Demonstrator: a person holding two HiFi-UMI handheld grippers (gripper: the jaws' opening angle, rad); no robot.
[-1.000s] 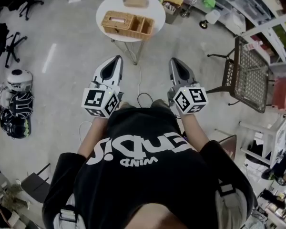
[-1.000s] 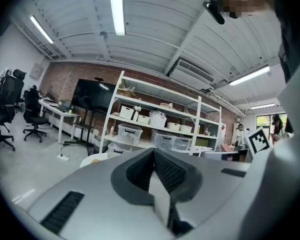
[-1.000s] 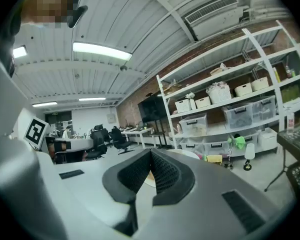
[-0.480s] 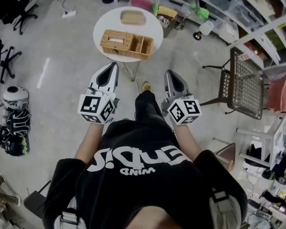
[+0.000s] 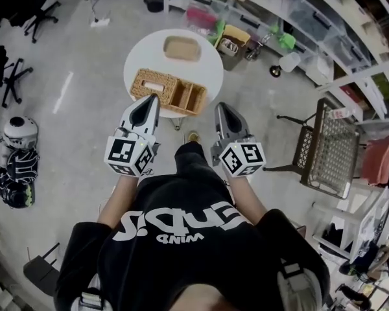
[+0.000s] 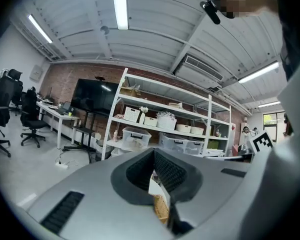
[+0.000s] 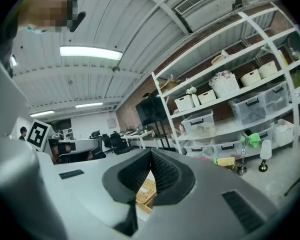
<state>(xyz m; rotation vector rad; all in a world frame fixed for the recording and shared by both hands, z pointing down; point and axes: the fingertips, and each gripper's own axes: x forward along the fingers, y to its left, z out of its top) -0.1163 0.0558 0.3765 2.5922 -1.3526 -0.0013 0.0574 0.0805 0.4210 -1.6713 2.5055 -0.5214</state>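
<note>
The left gripper [image 5: 151, 98] has its jaws drawn together to a narrow slit with nothing between them, and in the head view its tip lies over the near long edge of the wicker basket [image 5: 176, 94], though whether it touches the weave or hangs above it cannot be told. The right gripper [image 5: 220, 107] is closed the same way and empty, its tip just off the basket's right near corner, over the rim of the round white counter [image 5: 142, 54]. The basket sits on the near half of the counter, with its long axis running left to right across the person's front and its right end swung slightly nearer. Its open top faces up, one larger compartment at the left and smaller ones at the right. A pale thing lies in the larger compartment, too small to name. A tan tray [image 5: 182, 48] lies on the far half, apart from the basket. In each gripper view only a sliver of wicker [image 7: 142, 191] shows through the slit, the rest hidden behind the gripper body.
</note>
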